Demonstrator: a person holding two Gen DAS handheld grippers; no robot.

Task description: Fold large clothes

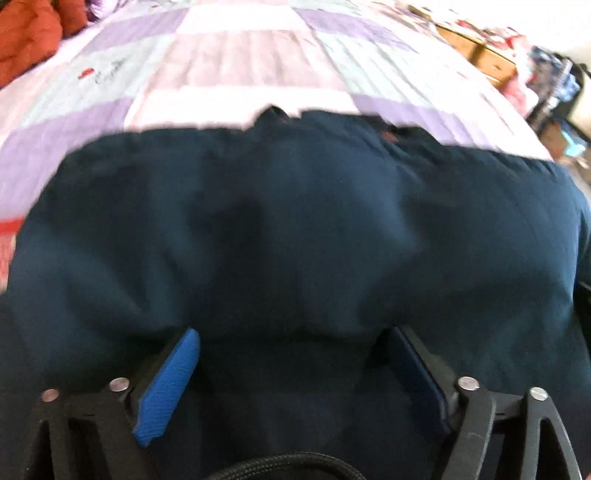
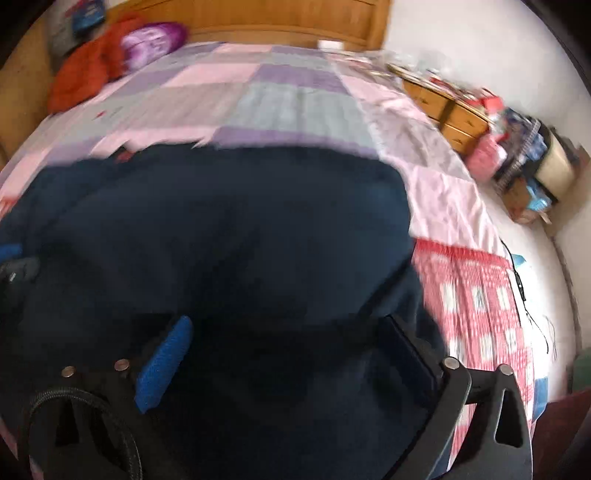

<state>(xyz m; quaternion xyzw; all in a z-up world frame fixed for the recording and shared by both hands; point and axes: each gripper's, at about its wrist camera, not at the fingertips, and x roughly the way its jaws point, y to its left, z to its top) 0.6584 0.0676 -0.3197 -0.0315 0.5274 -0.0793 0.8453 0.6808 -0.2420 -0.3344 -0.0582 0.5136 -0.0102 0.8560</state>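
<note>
The left gripper (image 1: 291, 354) has its ribbed blue fingers (image 1: 168, 387) spread wide, with only dark cloth seen past the gap and nothing pinched between them. The right gripper (image 2: 291, 343) is spread just as wide, one blue finger (image 2: 162, 365) to one side and a darker one opposite, and it too clamps nothing. Both tilt steeply down over the large dark navy garment (image 1: 295, 229), which lies flat on the bed beneath them. I'd guess the jaws stand apart either to take a fresh hold of an edge or because a fold has been laid down; the blur won't let me say which.

The garment's far edge (image 1: 280, 114) runs roughly straight across the quilt, with a small notch in the middle, perhaps a collar or waistband. It sits on a pastel patchwork bedspread (image 1: 229, 62) of pink, lilac and pale green squares, giving a broad soft surface for folding. A red-and-white checked cloth (image 2: 476, 310) lies just beside the garment.

Some dark script shows on one pale square (image 1: 109, 75), too smeared to read. An orange-red bundle of fabric (image 2: 85, 74) rests near the wooden headboard (image 2: 258, 14), well apart.
</note>
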